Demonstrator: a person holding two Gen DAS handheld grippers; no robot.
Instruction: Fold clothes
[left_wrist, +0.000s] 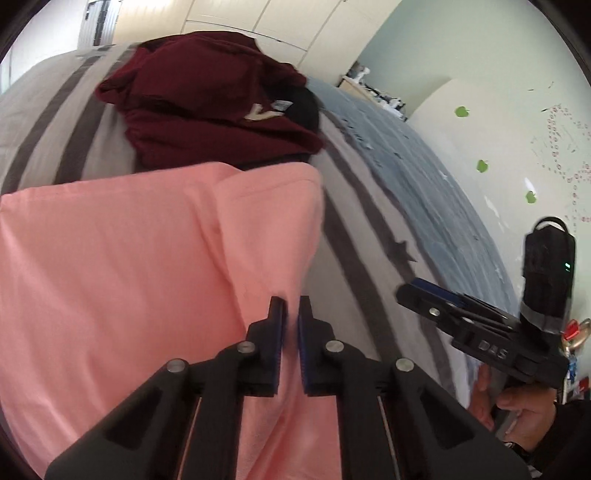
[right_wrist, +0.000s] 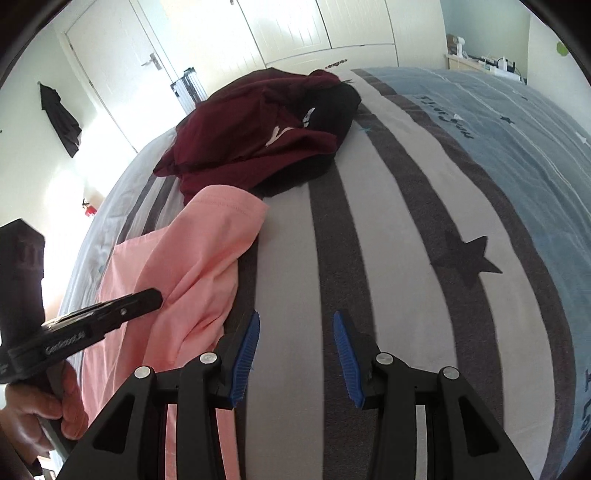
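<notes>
A pink garment (left_wrist: 122, 280) lies spread on the striped bed cover (left_wrist: 369, 258). My left gripper (left_wrist: 291, 306) is shut on its right edge, with pink cloth pinched between the blue pads. In the right wrist view the same pink garment (right_wrist: 207, 254) creases toward the left gripper's tip (right_wrist: 155, 295). My right gripper (right_wrist: 295, 321) stands open over bare cover (right_wrist: 388, 229), just right of the pink cloth, holding nothing. It also shows at the right of the left wrist view as the right gripper (left_wrist: 417, 291). A crumpled maroon garment (left_wrist: 207, 99) (right_wrist: 255, 144) lies farther up the bed.
A black garment (right_wrist: 340, 103) lies partly under the maroon one. The cover's blue part (right_wrist: 498, 129) runs along the right. Beyond the bed are a white door (right_wrist: 110, 66), a wardrobe (right_wrist: 314, 29), dark clothing hanging on the wall (right_wrist: 59, 122) and a desk (right_wrist: 480, 61).
</notes>
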